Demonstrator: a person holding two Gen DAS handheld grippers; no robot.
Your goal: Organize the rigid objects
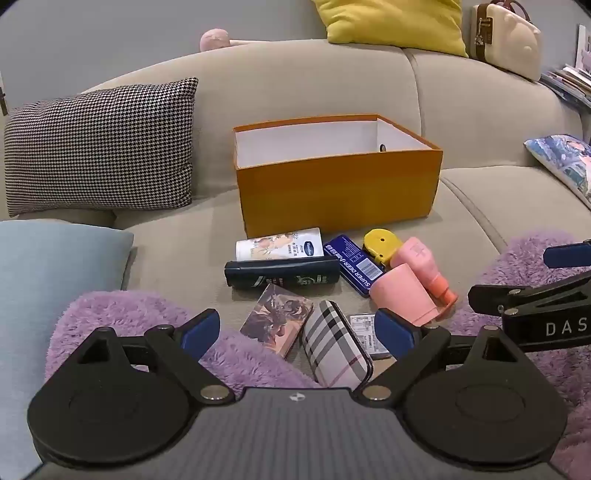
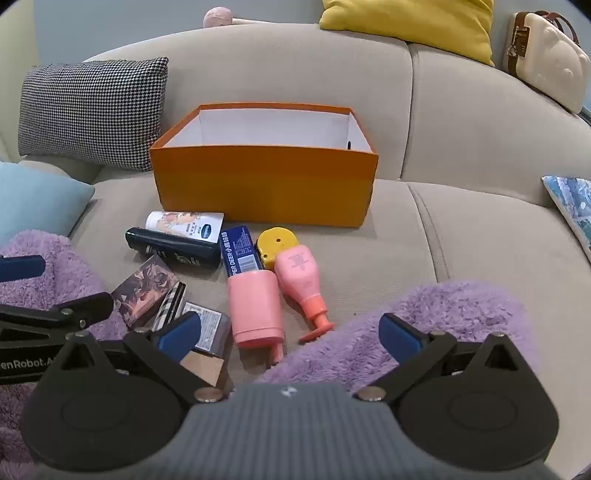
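An open orange box (image 1: 338,188) (image 2: 264,184) with a white inside stands on the beige sofa. In front of it lies a cluster: a white tube (image 1: 279,244) (image 2: 184,225), a dark bottle (image 1: 282,275) (image 2: 171,249), a blue tin (image 1: 352,264) (image 2: 240,254), a yellow tape measure (image 1: 380,243) (image 2: 275,243), a pink cup (image 1: 404,295) (image 2: 255,306), a pink pump bottle (image 1: 424,266) (image 2: 301,277), a picture box (image 1: 277,317) (image 2: 146,291) and a plaid case (image 1: 334,343) (image 2: 170,304). My left gripper (image 1: 299,328) hangs open over the plaid case. My right gripper (image 2: 290,330) is open near the cup.
Fluffy purple fabric (image 1: 122,317) (image 2: 424,325) covers both near corners. A houndstooth cushion (image 1: 99,147), a pale blue cushion (image 1: 48,266) and a yellow cushion (image 1: 395,22) lie around. A cream case (image 2: 546,70) sits far right. A small labelled packet (image 2: 208,330) and a brown block (image 2: 203,365) lie by the right gripper.
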